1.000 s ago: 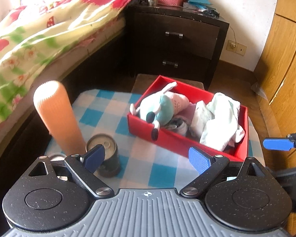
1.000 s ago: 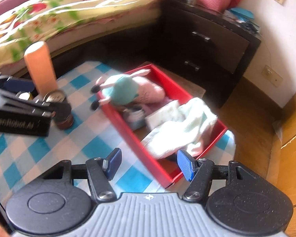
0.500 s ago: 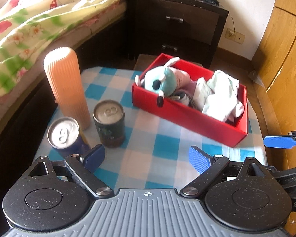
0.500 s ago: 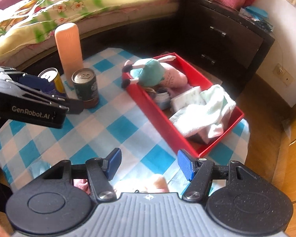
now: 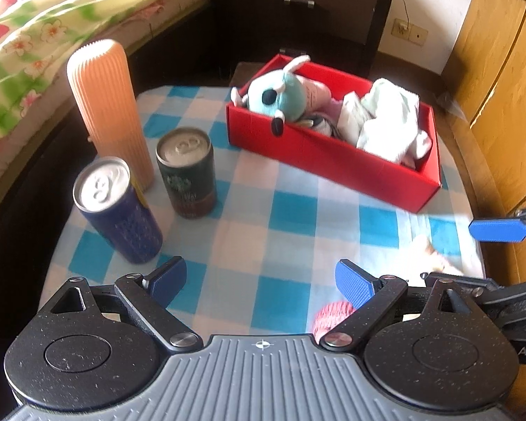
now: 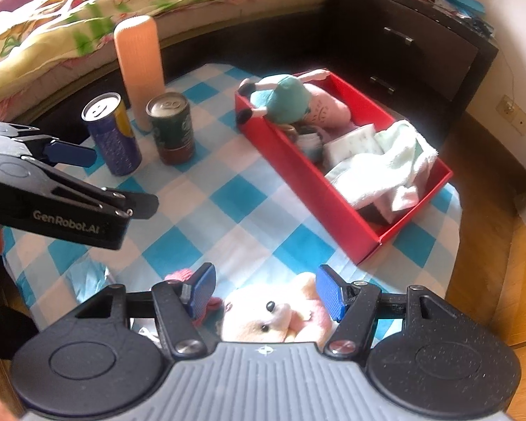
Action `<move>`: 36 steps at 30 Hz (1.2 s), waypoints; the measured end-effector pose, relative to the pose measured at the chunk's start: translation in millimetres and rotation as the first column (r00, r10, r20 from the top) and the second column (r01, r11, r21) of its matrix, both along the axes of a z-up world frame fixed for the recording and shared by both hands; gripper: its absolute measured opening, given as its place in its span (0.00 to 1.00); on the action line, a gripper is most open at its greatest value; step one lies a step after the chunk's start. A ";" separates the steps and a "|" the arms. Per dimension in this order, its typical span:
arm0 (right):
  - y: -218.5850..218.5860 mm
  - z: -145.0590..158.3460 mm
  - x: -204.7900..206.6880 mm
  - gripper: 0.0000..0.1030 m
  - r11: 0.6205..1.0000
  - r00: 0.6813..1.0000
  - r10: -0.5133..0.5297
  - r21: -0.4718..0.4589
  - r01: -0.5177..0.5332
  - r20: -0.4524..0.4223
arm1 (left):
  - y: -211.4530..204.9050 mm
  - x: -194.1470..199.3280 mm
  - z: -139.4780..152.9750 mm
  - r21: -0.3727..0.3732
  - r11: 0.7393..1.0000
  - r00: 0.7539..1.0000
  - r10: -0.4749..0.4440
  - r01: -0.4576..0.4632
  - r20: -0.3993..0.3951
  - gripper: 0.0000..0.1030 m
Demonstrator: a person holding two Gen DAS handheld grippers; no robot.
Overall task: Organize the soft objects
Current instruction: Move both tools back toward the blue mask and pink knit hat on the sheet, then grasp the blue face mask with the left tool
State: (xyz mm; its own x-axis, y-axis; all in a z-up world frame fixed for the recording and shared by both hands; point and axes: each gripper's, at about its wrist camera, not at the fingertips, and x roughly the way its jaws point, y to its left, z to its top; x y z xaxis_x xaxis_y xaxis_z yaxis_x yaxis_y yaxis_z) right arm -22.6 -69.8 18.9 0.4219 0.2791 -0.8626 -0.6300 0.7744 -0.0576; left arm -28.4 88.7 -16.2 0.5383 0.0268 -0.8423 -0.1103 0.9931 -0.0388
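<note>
Both grippers hover over the checkered tabletop [image 6: 235, 207], holding nothing. Left gripper [image 5: 261, 279] fingers spread wide; right gripper [image 6: 264, 291] fingers also wide, with the cream bear plush [image 6: 270, 315] lying on the cloth just below and between them at 6 o'clock of the right wrist view. Pink knitted item [image 6: 179, 277] touches the tabletop beside the bear, at 7 o'clock. Red box [image 6: 336, 189] sits at 2 o'clock, holding a teal-headed plush [image 6: 284, 100] at its far end and a pale towel [image 6: 385, 165] at the near end. Blue can [image 5: 117, 210], dark can [image 5: 187, 173] and ribbed peach bottle [image 5: 108, 105] stand upright, clustered at 10 o'clock.
</note>
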 end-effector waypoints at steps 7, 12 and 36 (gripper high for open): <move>-2.2 -2.9 -6.1 0.40 1.000 1.000 -0.003 0.000 0.003 -0.007 | -1.6 -9.9 -8.6 -0.001 1.000 1.000 -0.009 0.009 -0.029 0.87; 0.1 -8.5 -13.0 0.40 1.000 1.000 0.007 -0.013 -0.007 -0.018 | -6.6 -14.4 -12.9 0.002 1.000 0.999 -0.024 0.024 -0.042 0.87; -0.5 -14.3 -27.7 0.41 0.999 1.000 0.023 -0.027 -0.024 -0.021 | -12.1 -42.1 -49.0 -0.009 1.000 0.986 -0.030 0.028 -0.162 0.87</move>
